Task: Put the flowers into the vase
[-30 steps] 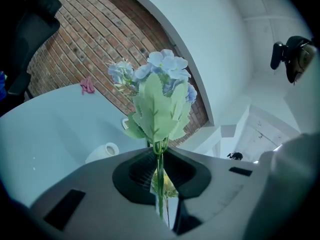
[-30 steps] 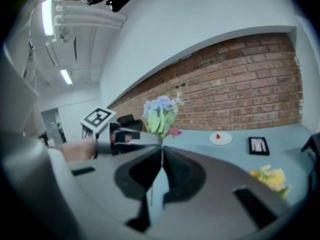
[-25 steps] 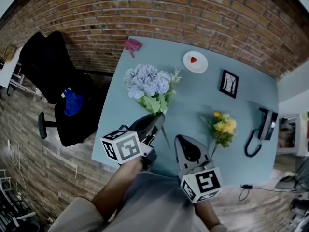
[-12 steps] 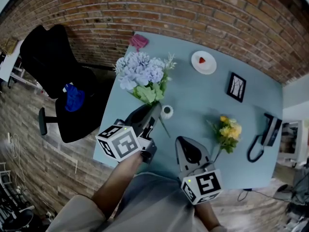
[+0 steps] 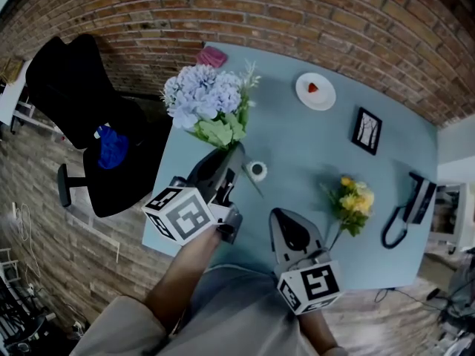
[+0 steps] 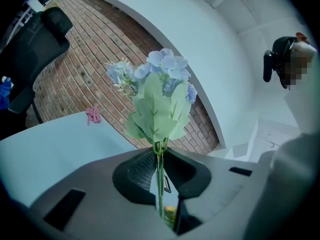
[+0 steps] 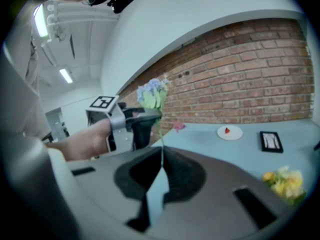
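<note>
My left gripper (image 5: 227, 156) is shut on the green stem of a bunch of pale blue flowers (image 5: 204, 102), held over the table's left side. In the left gripper view the stem (image 6: 160, 176) runs between the jaws and the blooms (image 6: 161, 86) stand beyond them. A small white vase (image 5: 257, 170) stands on the table just right of that gripper, near the stem's lower end. A yellow bunch (image 5: 353, 202) lies on the table to the right. My right gripper (image 5: 286, 227) hangs near the front edge, shut and holding nothing (image 7: 162, 158).
The blue table (image 5: 297, 147) carries a white plate (image 5: 315, 92) with a red item, a framed picture (image 5: 367, 130), a black handset (image 5: 407, 210) and a pink cloth (image 5: 211, 55). A black chair (image 5: 74, 110) stands left of the table. A brick wall lies behind.
My left gripper has carried the blue flowers to the left and farther away, which uncovered the white vase. The right gripper has barely moved.
</note>
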